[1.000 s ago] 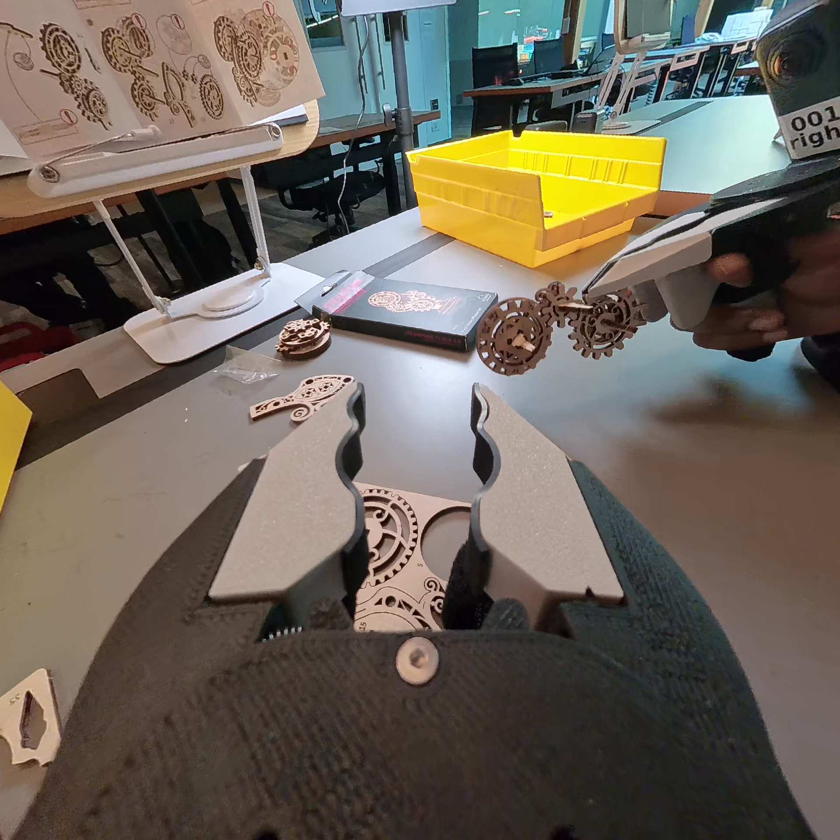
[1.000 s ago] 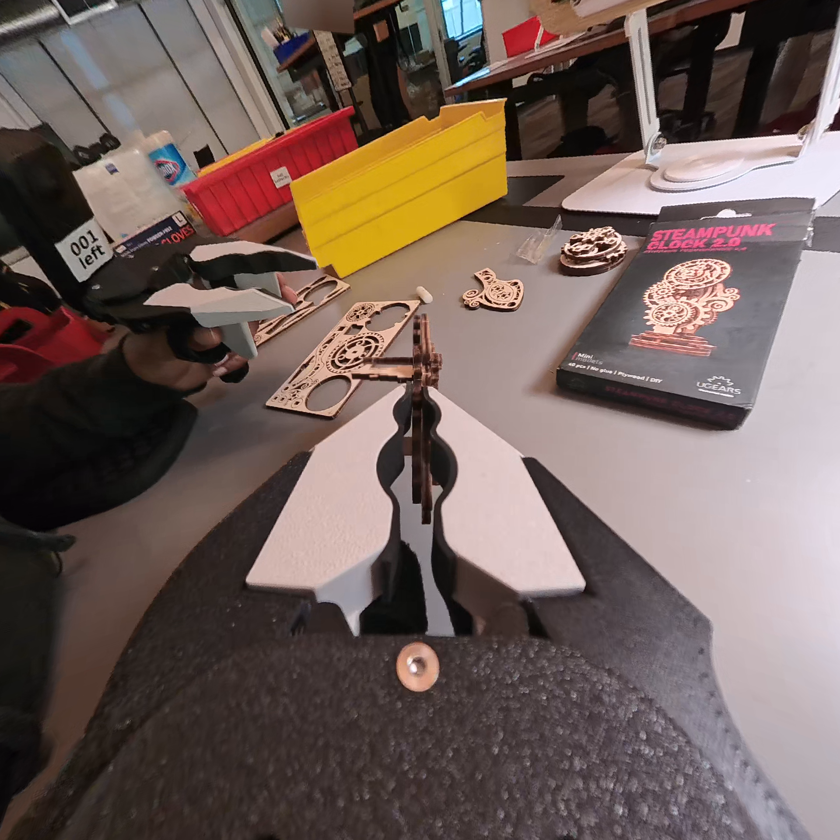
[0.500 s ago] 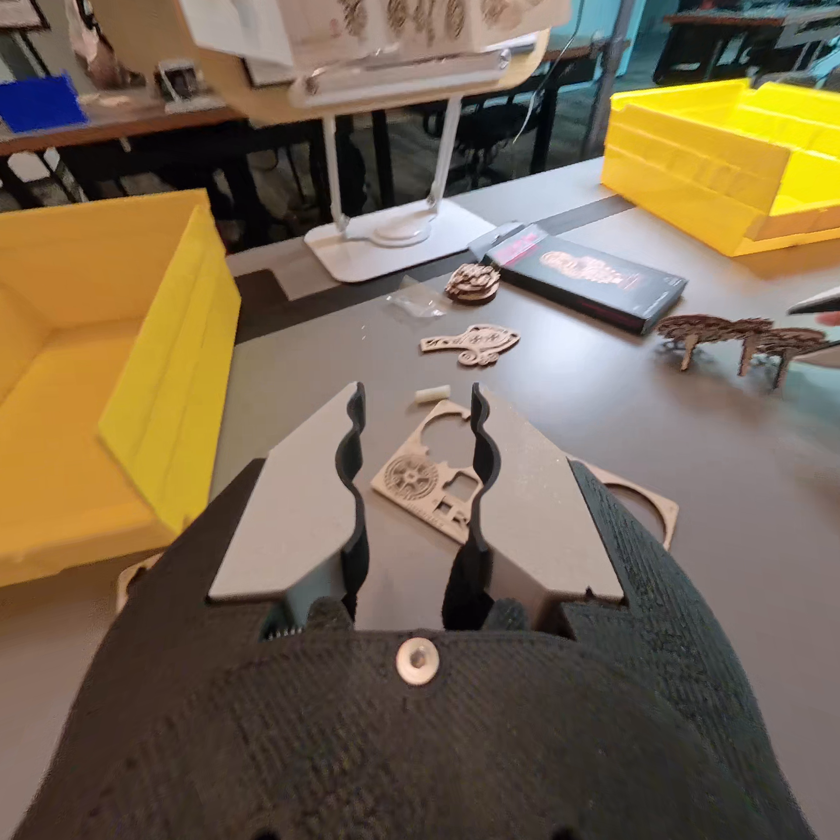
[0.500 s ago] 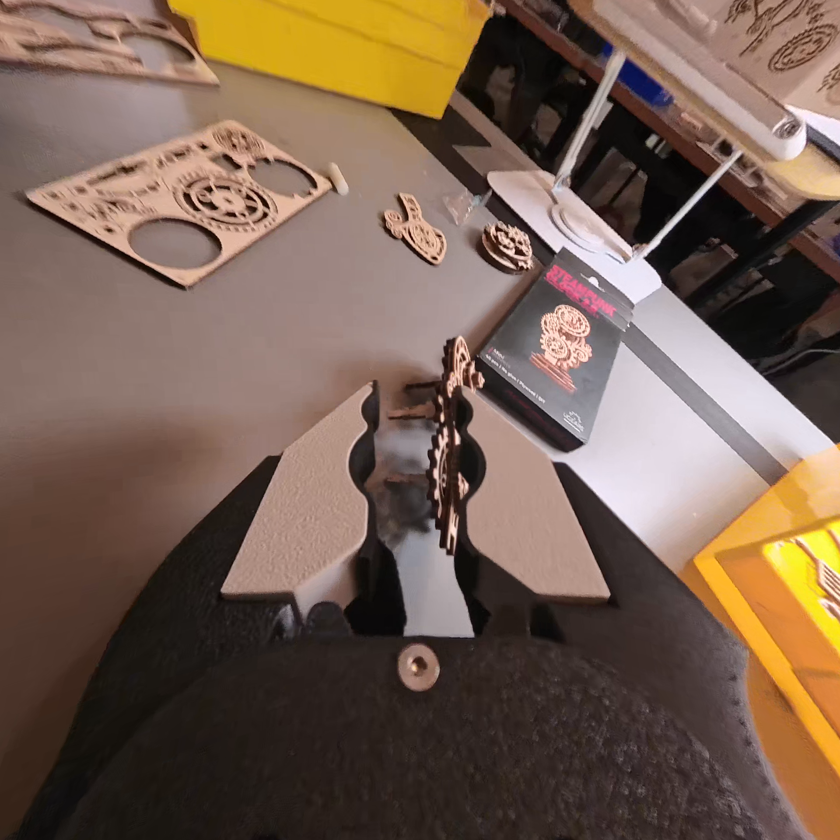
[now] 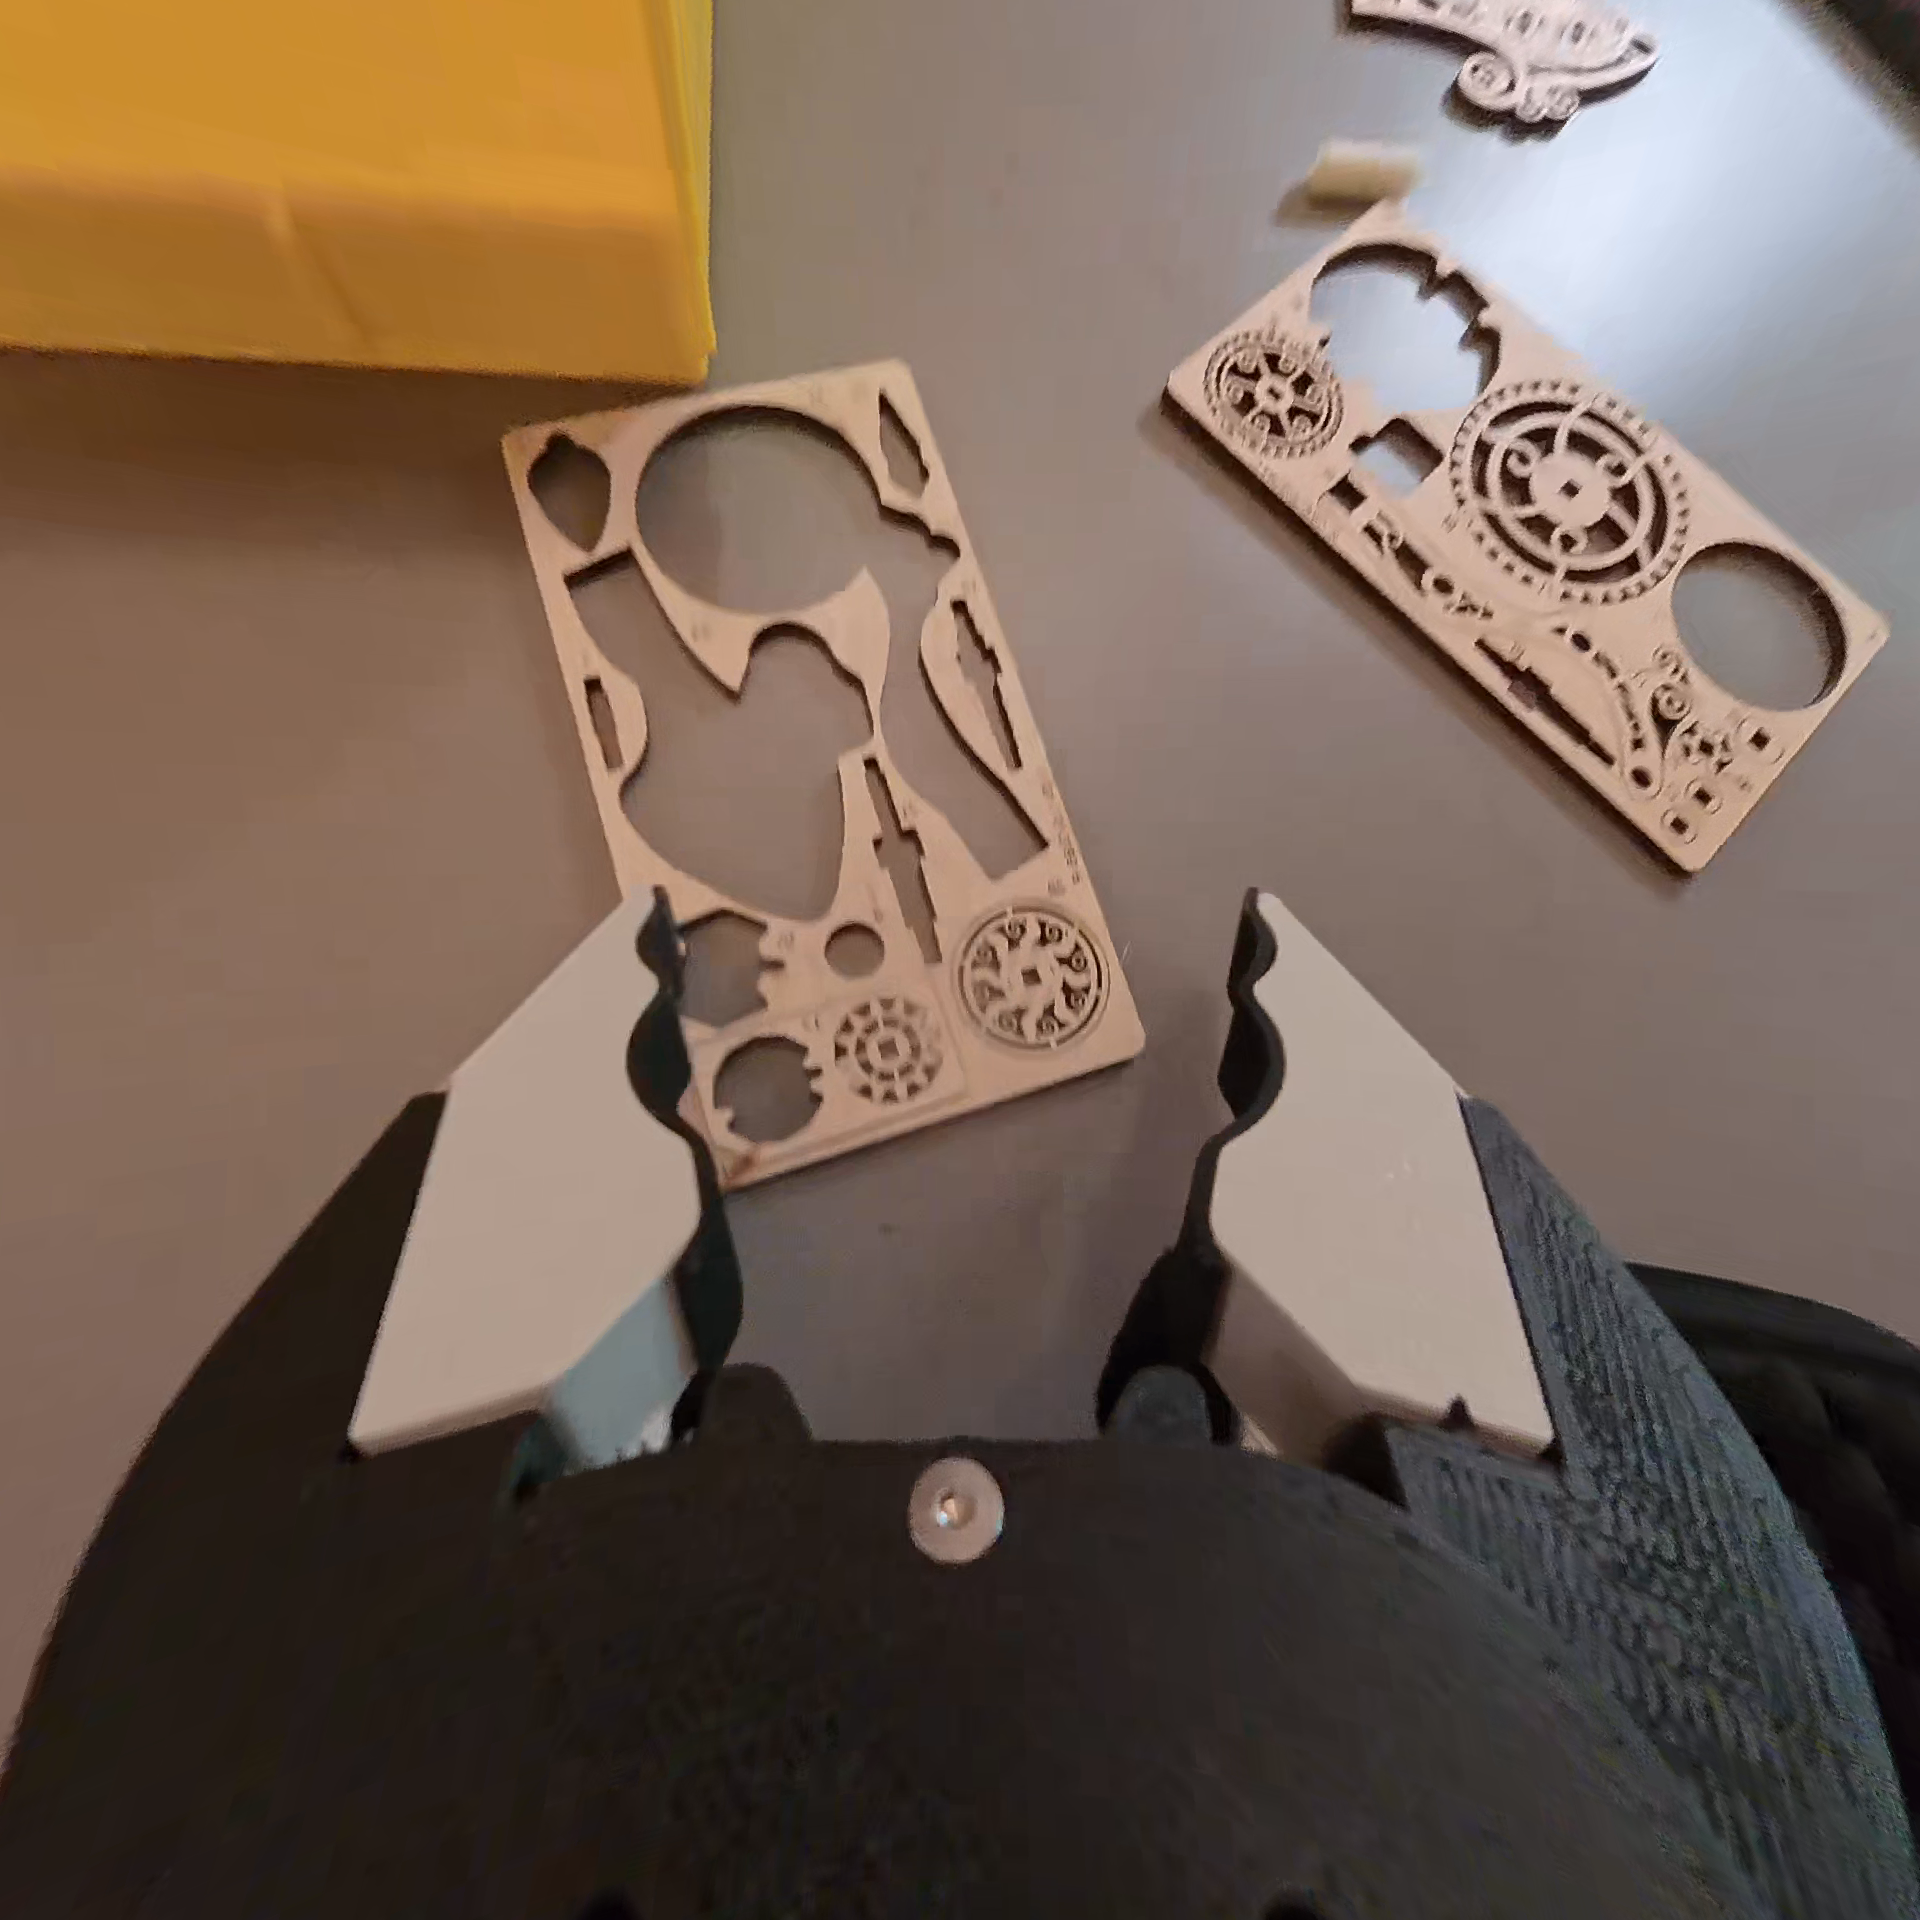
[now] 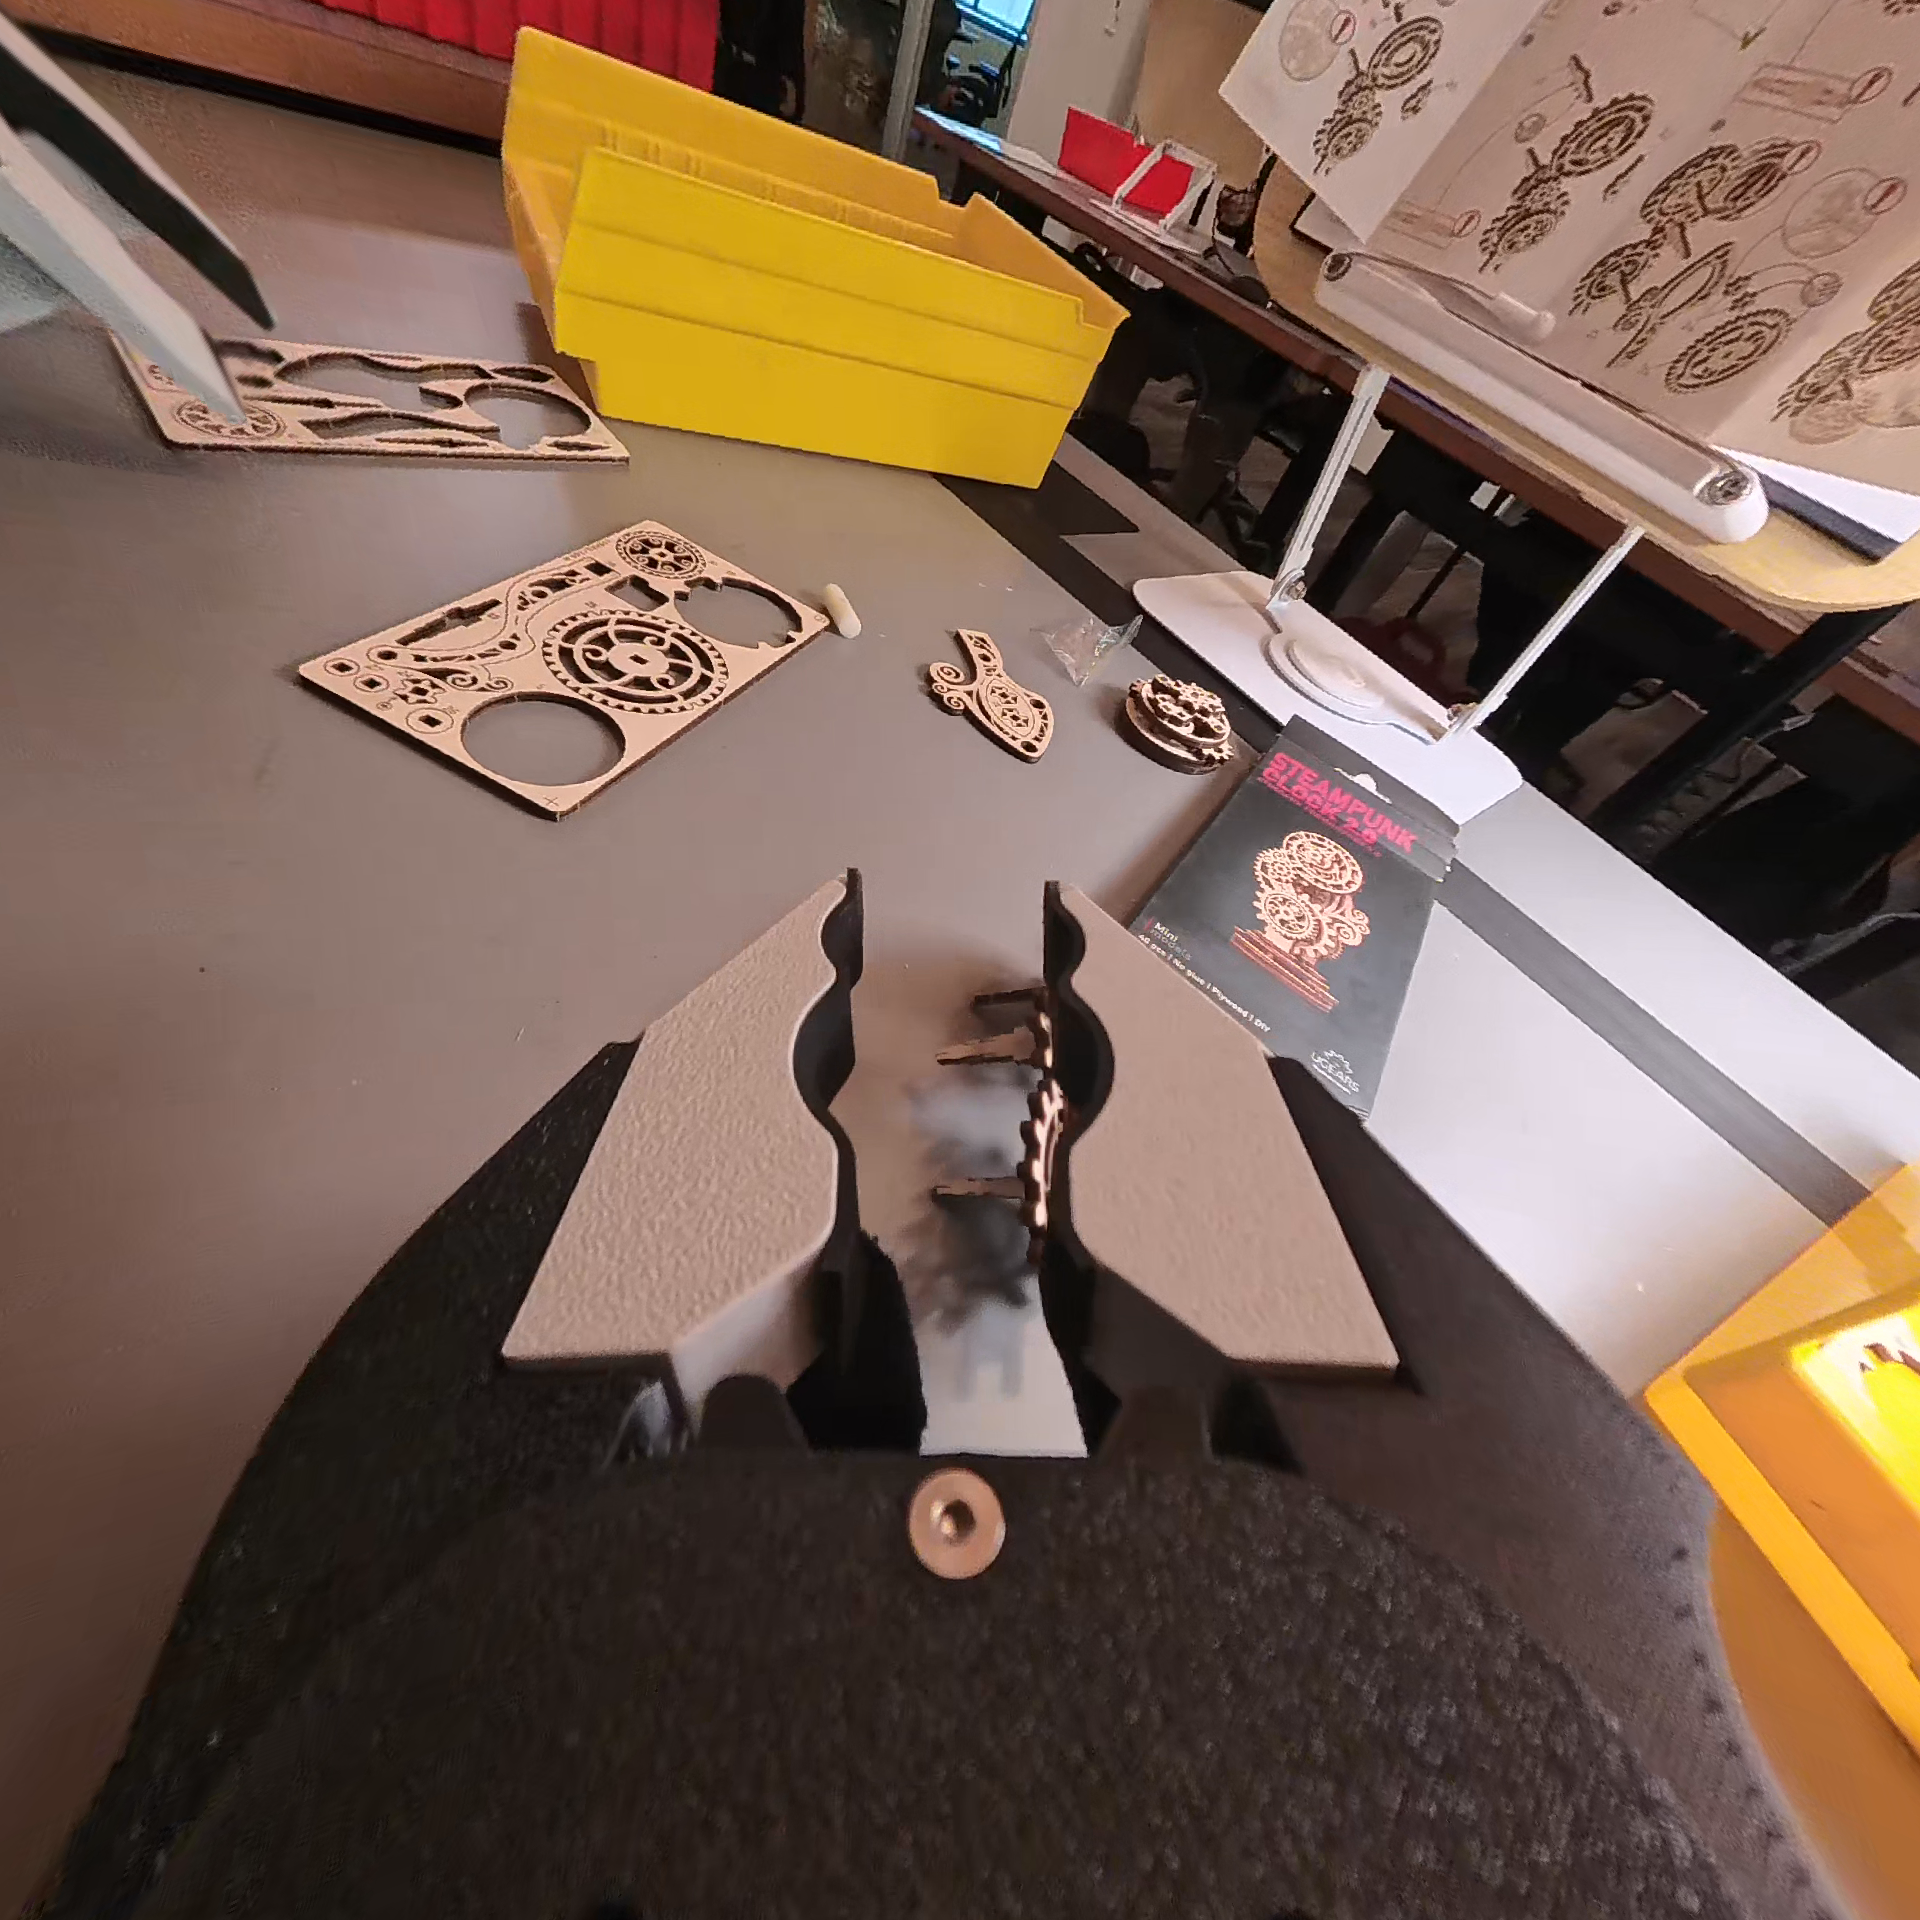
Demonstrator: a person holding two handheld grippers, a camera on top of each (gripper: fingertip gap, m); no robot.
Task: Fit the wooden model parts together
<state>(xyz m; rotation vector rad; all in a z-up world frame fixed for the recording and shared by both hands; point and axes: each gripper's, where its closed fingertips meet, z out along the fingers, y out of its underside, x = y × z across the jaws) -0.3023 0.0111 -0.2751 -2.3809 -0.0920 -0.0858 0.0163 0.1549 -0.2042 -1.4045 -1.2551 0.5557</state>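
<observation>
A: Left wrist view?
B: The left tongs gape wide, holding nothing. Between the tips lies a mostly punched-out wooden parts sheet on the grey table; a second sheet with a large gear is ahead to the right, a yellow bin ahead-left.

A: Right wrist view?
B: The right tongs are parted. The gear assembly rests against the right finger; the left finger stands clear of it. A black box lies just ahead-right.
</observation>
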